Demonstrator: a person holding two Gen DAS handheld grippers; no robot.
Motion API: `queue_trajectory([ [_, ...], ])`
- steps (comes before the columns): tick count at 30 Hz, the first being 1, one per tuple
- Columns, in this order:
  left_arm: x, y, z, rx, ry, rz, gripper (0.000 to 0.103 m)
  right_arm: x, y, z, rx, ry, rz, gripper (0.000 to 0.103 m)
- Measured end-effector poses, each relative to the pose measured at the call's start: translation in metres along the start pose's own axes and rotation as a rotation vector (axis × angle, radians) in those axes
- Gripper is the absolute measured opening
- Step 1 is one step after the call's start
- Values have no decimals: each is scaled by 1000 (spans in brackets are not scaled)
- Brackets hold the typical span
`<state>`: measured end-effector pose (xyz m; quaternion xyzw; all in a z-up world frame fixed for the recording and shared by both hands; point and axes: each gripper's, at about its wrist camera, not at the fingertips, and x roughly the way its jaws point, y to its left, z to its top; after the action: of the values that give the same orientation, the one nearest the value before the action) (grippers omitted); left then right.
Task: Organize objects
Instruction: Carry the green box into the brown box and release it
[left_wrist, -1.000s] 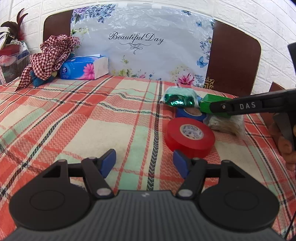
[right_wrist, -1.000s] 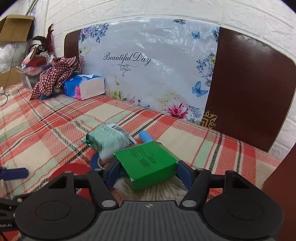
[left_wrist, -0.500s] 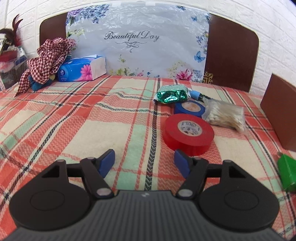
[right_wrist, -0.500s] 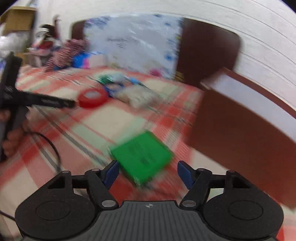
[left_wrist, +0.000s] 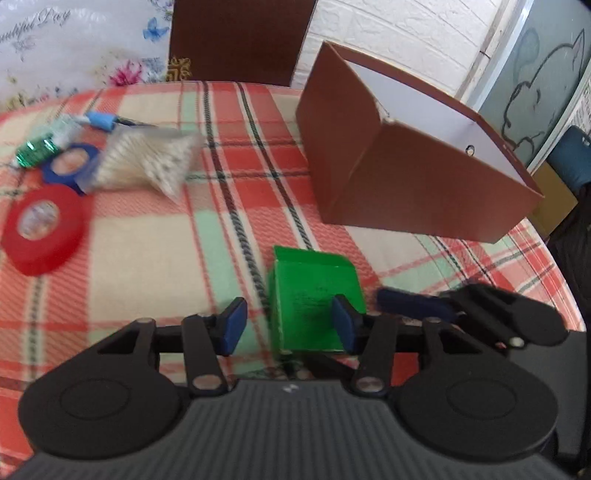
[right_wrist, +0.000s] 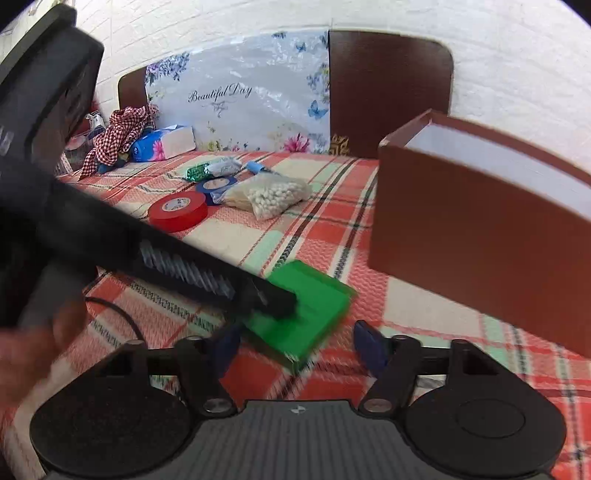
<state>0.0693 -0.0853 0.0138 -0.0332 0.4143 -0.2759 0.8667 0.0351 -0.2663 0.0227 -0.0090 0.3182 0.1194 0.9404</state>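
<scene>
Green box (left_wrist: 314, 295) lying on the plaid cloth (left_wrist: 147, 266), just in front of both tools. Left gripper (left_wrist: 288, 325) closing, jaws still apart; the box is sitting between them, against its right pad, left pad clear of it. Right gripper (right_wrist: 295, 347) also closing, not gripping; the box's near corner is lying between its pads, untouched. Brown open box (right_wrist: 480, 221) standing ahead and right of both tools. Red tape roll (left_wrist: 40, 229) lying far left.
</scene>
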Motion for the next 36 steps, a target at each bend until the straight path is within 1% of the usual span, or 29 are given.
queue_trajectory([
  [1, 0, 0, 0, -14, 3, -7, 45, 4, -1, 0, 19, 5, 5, 58],
  [2, -2, -2, 3, -13, 4, 6, 44, 4, 1, 1, 16, -5, 1, 56],
  [4, -15, -11, 10, 14, -7, 12, 43, -7, 4, 3, 1, -43, 2, 55],
  [6, -34, -21, 19, 39, -49, -6, 43, -27, 3, 7, -15, -120, -7, 55],
  [7, -42, -28, 27, 56, -76, -19, 43, -39, 3, 9, -27, -169, -25, 55],
  [10, -52, -56, 53, 113, -147, -59, 43, -64, -6, 22, -55, -280, -112, 56],
  [13, -40, -85, 81, 171, -182, -102, 43, -77, -34, 36, -21, -334, -181, 56],
  [17, -4, -118, 112, 208, -169, -154, 43, -82, -78, 45, 50, -346, -248, 56],
  [20, 20, -143, 126, 257, -177, -163, 44, -77, -106, 48, 79, -345, -306, 56],
  [21, 30, -149, 128, 273, -174, -143, 50, -71, -115, 48, 93, -339, -326, 56],
  [22, 40, -155, 130, 285, -163, -102, 53, -65, -122, 48, 112, -319, -368, 63],
  [23, 48, -157, 130, 289, -151, -60, 55, -59, -128, 48, 132, -297, -404, 64],
  [24, 54, -160, 128, 290, -139, -34, 55, -57, -133, 46, 156, -289, -413, 64],
  [27, 50, -150, 121, 256, -149, -54, 57, -65, -137, 35, 227, -326, -354, 63],
  [29, 43, -147, 118, 259, -158, -17, 57, -70, -126, 30, 213, -357, -383, 64],
  [30, 38, -144, 116, 255, -157, -14, 57, -73, -122, 27, 214, -368, -393, 64],
  [33, 17, -131, 105, 232, -179, -20, 57, -81, -112, 24, 238, -385, -374, 64],
  [35, -1, -117, 92, 215, -211, -6, 57, -90, -99, 21, 230, -395, -344, 64],
  [36, -11, -108, 85, 200, -220, 1, 57, -91, -91, 24, 224, -389, -316, 64],
])
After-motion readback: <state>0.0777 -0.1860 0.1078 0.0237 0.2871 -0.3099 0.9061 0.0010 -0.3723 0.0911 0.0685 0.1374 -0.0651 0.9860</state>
